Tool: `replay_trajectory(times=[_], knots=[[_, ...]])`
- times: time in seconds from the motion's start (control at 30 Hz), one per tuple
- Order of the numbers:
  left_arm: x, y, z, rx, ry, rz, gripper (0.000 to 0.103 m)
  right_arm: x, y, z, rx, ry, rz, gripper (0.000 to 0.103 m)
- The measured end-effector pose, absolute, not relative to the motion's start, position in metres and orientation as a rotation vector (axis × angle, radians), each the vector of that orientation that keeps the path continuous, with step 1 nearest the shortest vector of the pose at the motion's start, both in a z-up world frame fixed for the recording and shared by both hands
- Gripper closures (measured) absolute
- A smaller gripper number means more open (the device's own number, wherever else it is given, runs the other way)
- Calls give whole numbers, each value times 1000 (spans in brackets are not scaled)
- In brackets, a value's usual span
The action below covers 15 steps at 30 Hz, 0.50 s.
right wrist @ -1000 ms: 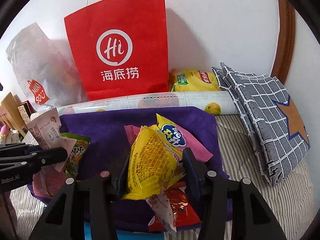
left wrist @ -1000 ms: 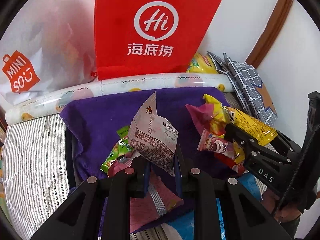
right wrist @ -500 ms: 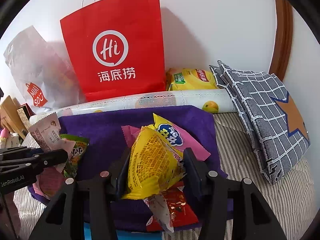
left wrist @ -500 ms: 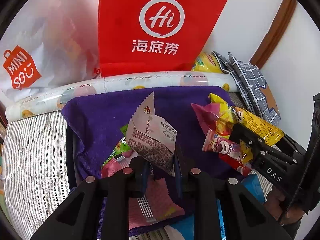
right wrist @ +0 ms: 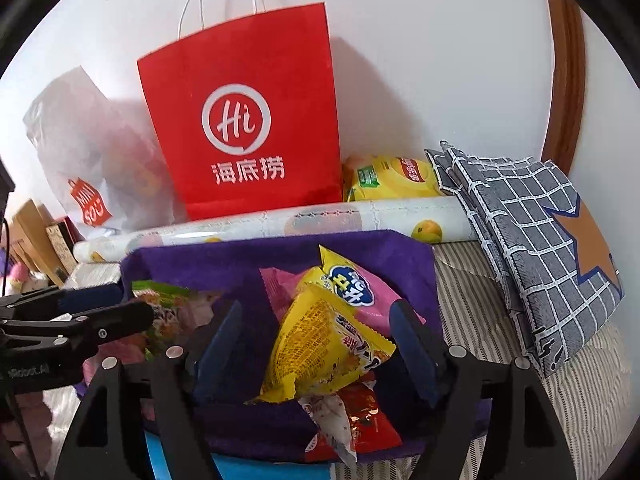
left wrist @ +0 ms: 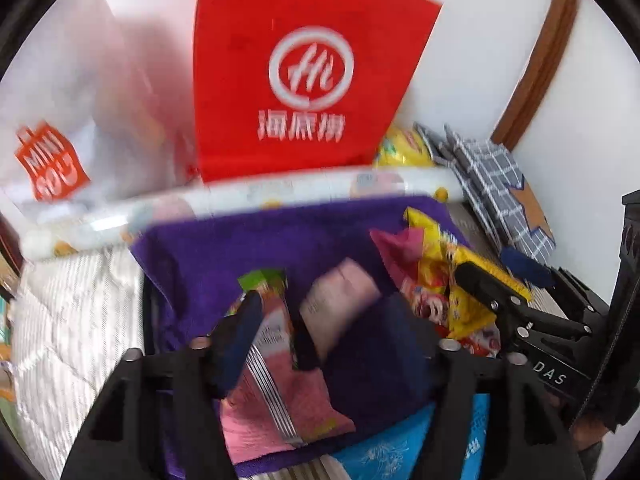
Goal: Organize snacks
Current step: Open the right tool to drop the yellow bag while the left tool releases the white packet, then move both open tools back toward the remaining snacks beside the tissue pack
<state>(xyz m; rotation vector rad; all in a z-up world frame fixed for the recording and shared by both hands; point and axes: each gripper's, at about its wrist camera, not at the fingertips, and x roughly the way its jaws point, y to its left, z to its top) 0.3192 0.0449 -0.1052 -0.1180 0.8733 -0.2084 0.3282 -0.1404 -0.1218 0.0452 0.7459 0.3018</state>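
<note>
Snack packets lie on a purple cloth (left wrist: 256,248) (right wrist: 224,268). My left gripper (left wrist: 324,320) is open above a blurred pale pink-and-white packet (left wrist: 340,300) that sits loose between its fingers, next to a green-topped packet (left wrist: 264,280) and a pink packet (left wrist: 272,408). My right gripper (right wrist: 316,344) is open around a yellow packet (right wrist: 320,344) that rests on the pile over a pink packet (right wrist: 376,304) and a red packet (right wrist: 368,424). The right gripper also shows at the right of the left wrist view (left wrist: 492,304).
A red paper bag (right wrist: 248,120) and a white Miniso bag (right wrist: 80,160) stand against the wall. A patterned roll (right wrist: 280,224) lies behind the cloth. A yellow chip bag (right wrist: 392,176) and a grey checked cloth (right wrist: 532,232) are at the right. Striped bedding (left wrist: 64,320) surrounds the cloth.
Both grippers have opened. The left one has let go of the pale packet, which has dropped onto the cloth. The right one has released the yellow packet onto the pile.
</note>
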Motion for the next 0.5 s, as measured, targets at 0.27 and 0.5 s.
replay_trajectory(times=[0.27, 0.5], knots=[[310, 41, -87, -115, 829, -234, 30, 318, -153, -102, 118, 693, 315, 27], [298, 35, -70, -93, 789, -237, 27, 288, -161, -85, 104, 683, 257, 17]])
